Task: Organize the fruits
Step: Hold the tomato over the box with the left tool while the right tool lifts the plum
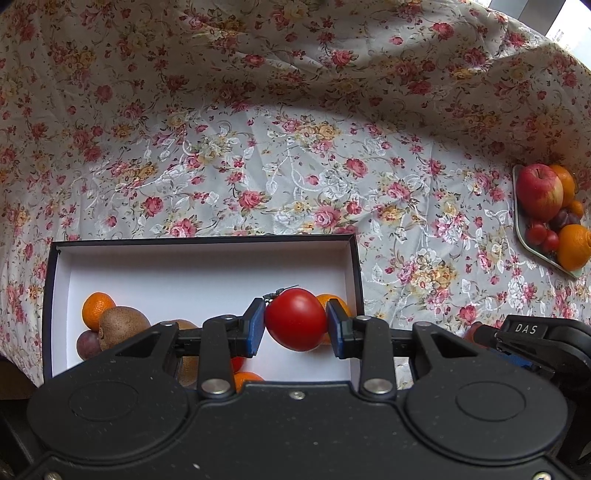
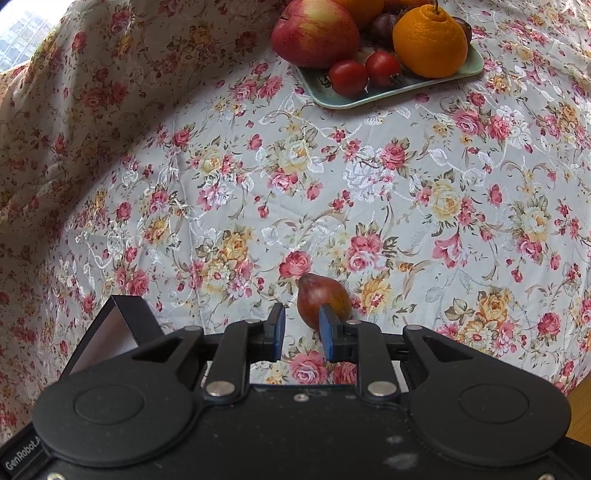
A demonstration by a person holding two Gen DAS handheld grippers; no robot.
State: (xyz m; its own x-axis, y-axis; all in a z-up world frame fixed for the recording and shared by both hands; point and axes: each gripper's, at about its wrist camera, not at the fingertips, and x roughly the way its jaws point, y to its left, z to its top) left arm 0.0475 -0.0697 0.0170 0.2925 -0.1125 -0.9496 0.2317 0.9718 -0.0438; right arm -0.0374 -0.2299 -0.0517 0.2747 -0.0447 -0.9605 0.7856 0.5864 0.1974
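Fruits were split between two spots, and the box (image 1: 207, 258) is the landmark here: a dark-rimmed, white-lined box on the floral table (image 1: 295, 177). Above its near right part the left tool (image 1: 295, 325) pinched a red tomato (image 1: 295, 319) between blue pads, one on each flank. Inside, toward the left wall, lay a mandarin (image 1: 96, 309), a kiwi (image 1: 123, 326) and a plum (image 1: 88, 345). Well to the right of the box stood a pale green tray (image 2: 369, 99) with an apple (image 2: 314, 33), a knobbly orange (image 2: 430, 40) and two small tomatoes (image 2: 349, 78). Just off the box's right corner the right tool (image 2: 301, 330) hung with its jaws slightly parted, not squeezing anything; a small reddish-brown fruit (image 2: 317, 299) lay on the cloth at its tips. The tomato looked light, smooth-skinned and easily bruised, likely slippery, so a gentle hold across its widest middle seemed wisest
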